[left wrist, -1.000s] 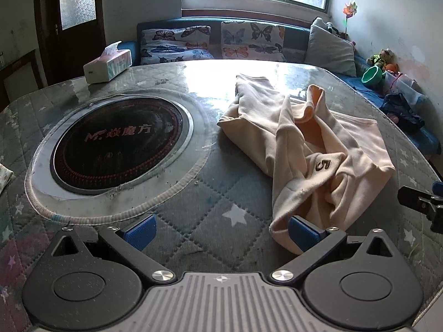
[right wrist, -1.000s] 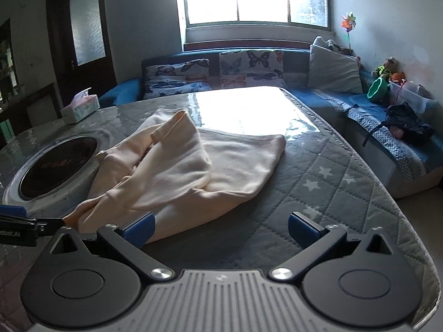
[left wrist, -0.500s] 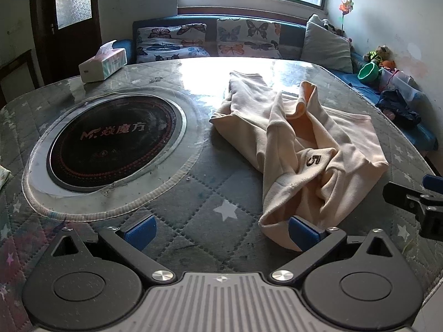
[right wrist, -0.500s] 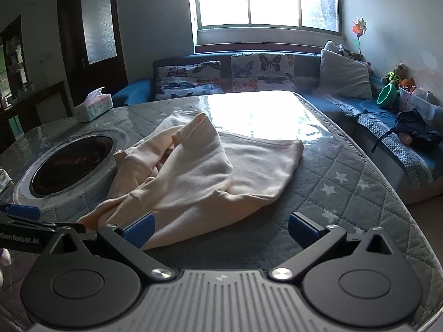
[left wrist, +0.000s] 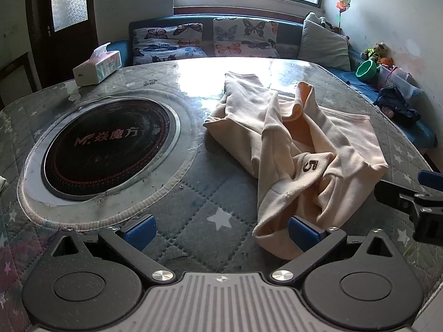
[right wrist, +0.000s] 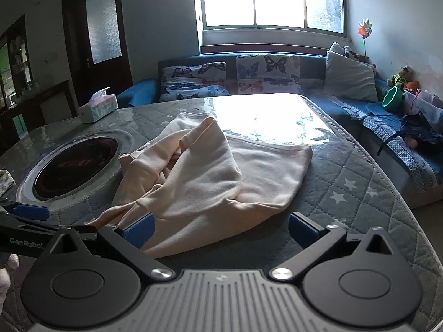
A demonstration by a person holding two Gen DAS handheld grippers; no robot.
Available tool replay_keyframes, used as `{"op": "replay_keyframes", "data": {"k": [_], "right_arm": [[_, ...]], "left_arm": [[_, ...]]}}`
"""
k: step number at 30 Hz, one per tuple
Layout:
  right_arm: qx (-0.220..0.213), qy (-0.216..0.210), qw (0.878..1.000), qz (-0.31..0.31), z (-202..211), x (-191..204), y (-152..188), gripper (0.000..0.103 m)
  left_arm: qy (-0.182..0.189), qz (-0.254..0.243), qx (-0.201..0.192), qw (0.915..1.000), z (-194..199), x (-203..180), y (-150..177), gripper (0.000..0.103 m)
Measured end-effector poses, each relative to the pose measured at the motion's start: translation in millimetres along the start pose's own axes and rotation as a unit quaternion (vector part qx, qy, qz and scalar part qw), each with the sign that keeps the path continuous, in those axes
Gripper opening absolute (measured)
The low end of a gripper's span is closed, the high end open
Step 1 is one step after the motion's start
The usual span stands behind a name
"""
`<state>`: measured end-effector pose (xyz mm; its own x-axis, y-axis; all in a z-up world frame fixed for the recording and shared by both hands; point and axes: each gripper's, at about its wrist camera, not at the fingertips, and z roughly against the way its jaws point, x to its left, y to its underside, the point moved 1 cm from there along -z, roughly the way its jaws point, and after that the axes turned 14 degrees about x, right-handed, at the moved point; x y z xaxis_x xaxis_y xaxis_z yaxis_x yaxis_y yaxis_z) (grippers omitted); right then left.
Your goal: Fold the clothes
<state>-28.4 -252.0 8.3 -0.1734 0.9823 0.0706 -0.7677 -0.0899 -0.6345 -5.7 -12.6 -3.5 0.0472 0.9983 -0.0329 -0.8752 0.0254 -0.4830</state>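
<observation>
The left gripper [left wrist: 220,228] is hovering low over the table [left wrist: 193,193] with its blue-padded fingers [left wrist: 139,228] spread wide and holding nothing; the right-hand pad is sitting just beside the near hem of the garment [left wrist: 299,149], though whether it is touching the cloth cannot be told. The right gripper [right wrist: 220,228] is likewise standing wide apart and empty, its left pad [right wrist: 138,228] lying at the garment's [right wrist: 210,174] near edge, and its tip is showing at the right border of the left wrist view. The garment, a cream-coloured piece with a dark "5" [left wrist: 308,165] stitched on it, is lying crumpled and unfolded on the quilted, star-patterned cover, to the right of a round black cooktop [left wrist: 106,146] set into the table. Part of the cloth is bunching up in a raised fold near the middle, while one flatter section is spreading out toward the right. Further back, a tissue box [left wrist: 97,67] is resting near the table's far left edge, well apart from the garment. Beyond the table, a blue sofa [right wrist: 387,116] with butterfly cushions [left wrist: 243,37] is running under a bright window [right wrist: 272,0].
</observation>
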Motion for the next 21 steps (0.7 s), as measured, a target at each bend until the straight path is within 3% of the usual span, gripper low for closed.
{"op": "replay_keyframes", "data": {"k": [21], "right_arm": [[0.005, -0.009, 1.000, 0.001, -11, 3, -9, 0.103]], "left_arm": [[-0.001, 0.003, 0.011, 0.9999, -9, -1, -9, 0.103]]}}
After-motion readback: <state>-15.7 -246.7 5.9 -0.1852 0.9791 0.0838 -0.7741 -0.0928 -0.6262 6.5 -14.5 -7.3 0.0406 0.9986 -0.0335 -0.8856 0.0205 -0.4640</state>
